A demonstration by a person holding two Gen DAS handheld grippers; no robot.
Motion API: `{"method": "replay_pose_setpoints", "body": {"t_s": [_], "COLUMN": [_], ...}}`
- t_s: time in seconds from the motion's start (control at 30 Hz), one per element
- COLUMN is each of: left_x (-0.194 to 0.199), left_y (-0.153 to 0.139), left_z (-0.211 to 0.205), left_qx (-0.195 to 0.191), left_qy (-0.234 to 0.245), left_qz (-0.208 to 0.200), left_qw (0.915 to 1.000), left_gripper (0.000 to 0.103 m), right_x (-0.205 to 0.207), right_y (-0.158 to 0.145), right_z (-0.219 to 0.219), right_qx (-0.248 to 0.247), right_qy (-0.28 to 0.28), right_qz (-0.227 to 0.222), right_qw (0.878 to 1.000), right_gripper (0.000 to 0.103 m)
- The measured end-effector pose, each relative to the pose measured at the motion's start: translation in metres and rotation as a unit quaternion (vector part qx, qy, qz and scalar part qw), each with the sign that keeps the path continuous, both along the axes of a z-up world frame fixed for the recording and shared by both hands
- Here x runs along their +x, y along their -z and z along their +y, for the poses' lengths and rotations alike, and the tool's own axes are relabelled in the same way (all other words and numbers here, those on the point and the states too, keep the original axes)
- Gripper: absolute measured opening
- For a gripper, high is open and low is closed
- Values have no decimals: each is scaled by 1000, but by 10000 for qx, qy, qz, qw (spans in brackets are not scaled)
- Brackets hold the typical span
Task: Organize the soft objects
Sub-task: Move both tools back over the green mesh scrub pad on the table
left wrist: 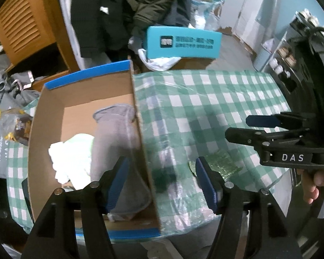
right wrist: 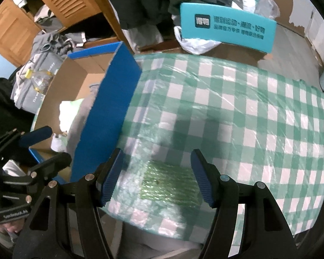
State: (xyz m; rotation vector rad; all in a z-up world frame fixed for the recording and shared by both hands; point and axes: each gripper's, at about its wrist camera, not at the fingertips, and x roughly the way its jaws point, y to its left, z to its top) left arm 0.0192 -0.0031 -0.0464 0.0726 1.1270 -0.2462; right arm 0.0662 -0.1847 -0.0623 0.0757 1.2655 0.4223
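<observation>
A grey cloth (left wrist: 116,151) lies crumpled inside the open cardboard box (left wrist: 54,129), draped against the box's right wall. Beside it, to the left, sits a bunched white cloth (left wrist: 69,157). A green knobbly piece (right wrist: 170,185) lies flat on the checked counter (right wrist: 248,118), outside the box.

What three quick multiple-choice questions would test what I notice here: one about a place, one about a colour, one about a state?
1. Where is the grey cloth?
A in the box
B on the tablecloth
C on the floor

2. What colour is the box's outside?
A red
B blue
C yellow

3. How is the right gripper?
A shut on the cloth
B open, empty
C shut on the box

Answers:
1 A, it lies between the cardboard walls.
2 B, the right view shows a blue wall.
3 B, the pads stand apart over a green pad.
</observation>
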Motion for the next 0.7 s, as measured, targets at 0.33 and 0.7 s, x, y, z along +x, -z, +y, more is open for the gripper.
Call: {"method": "replay_pose_setpoints", "body": {"t_s": [0.33,0.7], "left_x": [-1,-4], "left_y": [18,37], "left_z": [-33,-63], "left_qx": [66,200], "left_qy": [229,530], "left_qz": [295,516], "left_qw": [9993,9971], "left_gripper": [67,72], "right_x": [-3,-8], "right_y": [29,45], "right_z": [-28,-59], "right_qx": [-99,-173], "right_qy": [127,334], "right_qz": [298,443], "right_qw": [9994,9983], "right_gripper": [66,66]}}
